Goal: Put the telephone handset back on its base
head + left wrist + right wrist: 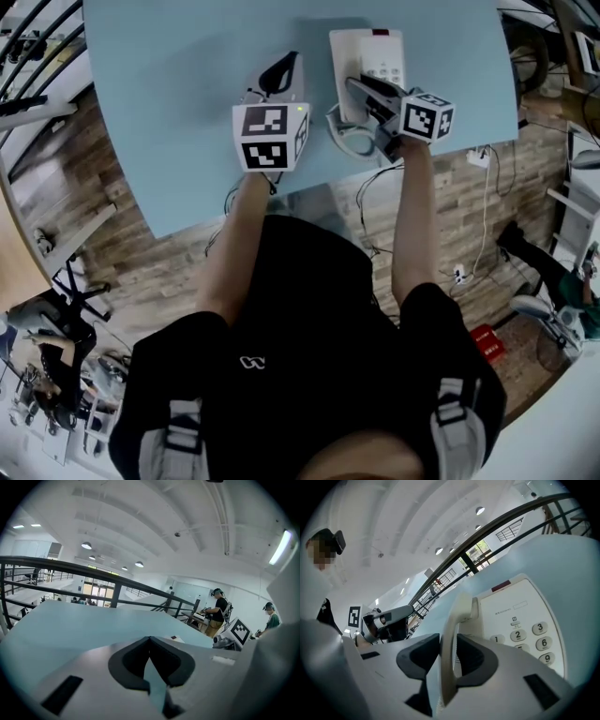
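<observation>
The white telephone base [382,49] lies at the far middle of the pale blue table [169,94]; its keypad shows in the right gripper view [529,634]. The cream handset [457,620] lies along the base's left side [341,80], its top end in the cradle. My right gripper [364,91] [449,641] has its jaws either side of the handset, with a thin gap at the pads, so it is open. My left gripper [281,71] [150,641] hovers over bare table to the left of the phone, shut on nothing.
The phone's coiled cord [349,139] loops off the table's near edge under my right gripper. Beyond the table's far edge runs a dark railing [70,569]. Two people [218,613] stand at a bench far off. Wooden floor [141,262] lies below.
</observation>
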Action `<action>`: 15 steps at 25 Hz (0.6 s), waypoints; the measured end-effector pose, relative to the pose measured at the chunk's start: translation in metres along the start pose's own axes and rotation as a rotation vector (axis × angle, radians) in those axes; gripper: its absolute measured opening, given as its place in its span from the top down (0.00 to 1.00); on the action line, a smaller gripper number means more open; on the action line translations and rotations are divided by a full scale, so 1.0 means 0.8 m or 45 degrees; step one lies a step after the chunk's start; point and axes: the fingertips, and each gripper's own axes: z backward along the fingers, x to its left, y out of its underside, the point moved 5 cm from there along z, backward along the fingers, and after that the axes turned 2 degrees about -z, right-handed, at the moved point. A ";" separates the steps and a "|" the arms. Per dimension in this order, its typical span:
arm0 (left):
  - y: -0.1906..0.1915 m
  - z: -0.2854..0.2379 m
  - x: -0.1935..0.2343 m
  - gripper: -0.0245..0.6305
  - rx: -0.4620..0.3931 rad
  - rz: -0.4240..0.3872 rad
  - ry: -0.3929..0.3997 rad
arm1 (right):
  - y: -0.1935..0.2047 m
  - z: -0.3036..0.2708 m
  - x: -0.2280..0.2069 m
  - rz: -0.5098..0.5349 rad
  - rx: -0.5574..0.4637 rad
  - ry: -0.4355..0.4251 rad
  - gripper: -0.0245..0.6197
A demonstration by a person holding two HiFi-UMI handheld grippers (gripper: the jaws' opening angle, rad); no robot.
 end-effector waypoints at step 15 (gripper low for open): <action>0.001 -0.020 -0.016 0.96 0.016 0.000 0.012 | 0.003 0.022 -0.010 0.116 -0.174 0.353 0.77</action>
